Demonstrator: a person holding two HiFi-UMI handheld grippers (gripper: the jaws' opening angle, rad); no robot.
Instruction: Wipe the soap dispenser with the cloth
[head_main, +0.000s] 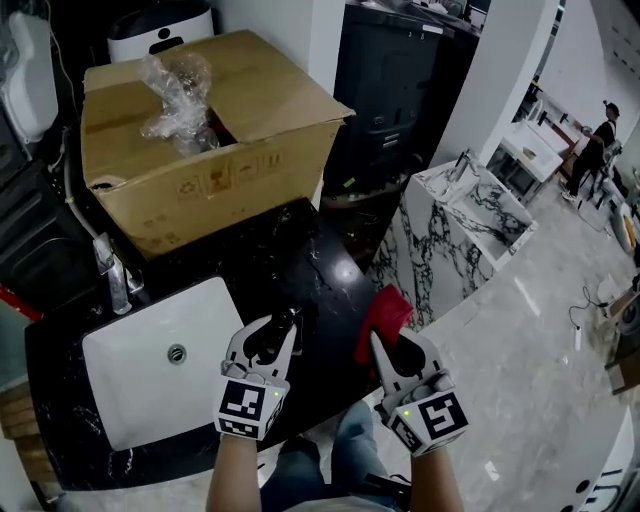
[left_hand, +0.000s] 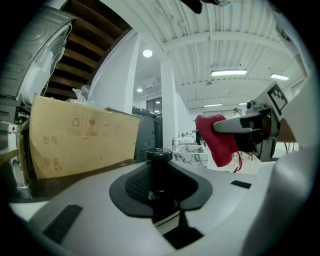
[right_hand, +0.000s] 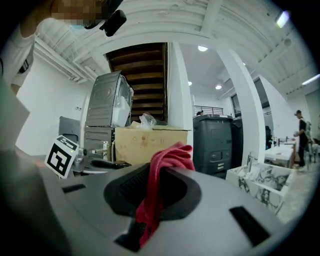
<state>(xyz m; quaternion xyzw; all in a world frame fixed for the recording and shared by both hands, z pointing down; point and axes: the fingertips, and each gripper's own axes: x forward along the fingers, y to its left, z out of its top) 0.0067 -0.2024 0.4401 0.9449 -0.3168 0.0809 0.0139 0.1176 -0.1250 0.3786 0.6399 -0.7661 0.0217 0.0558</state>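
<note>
The left tool (head_main: 275, 335) hangs just right of the sink (head_main: 140, 395), over the black worktop (head_main: 300, 250). Its jaws stand only a little apart and are closed on the soap dispenser (left_hand: 160, 172), a dark bottle with a round pump head and a pale band low on its body. In the left gripper view the bottle stands upright between the two ridged pads (left_hand: 137, 185), which press on its sides. Whether its base touches the worktop cannot be told.

The right tool (head_main: 393, 345) is further right of the sink, past the worktop's edge and above the pale floor (head_main: 520, 340). Its jaws are nearly together and pinch the red cloth (head_main: 385, 310), which bunches up above the tips. In the right gripper view it trails down through the narrow gap. The cloth is near the dispenser but apart from it; the left gripper view shows a clear gap between the two.

Behind the sink, a metal tap (head_main: 115, 280) rises at its back left corner. Beyond that sits a large cardboard box (head_main: 210, 160) with clear plastic wrap (head_main: 180, 95) crumpled in its open top. Well to the right of the sink stands a white block with black marble veins (head_main: 460, 215). A person (head_main: 590, 150) stands much further off the same way.
</note>
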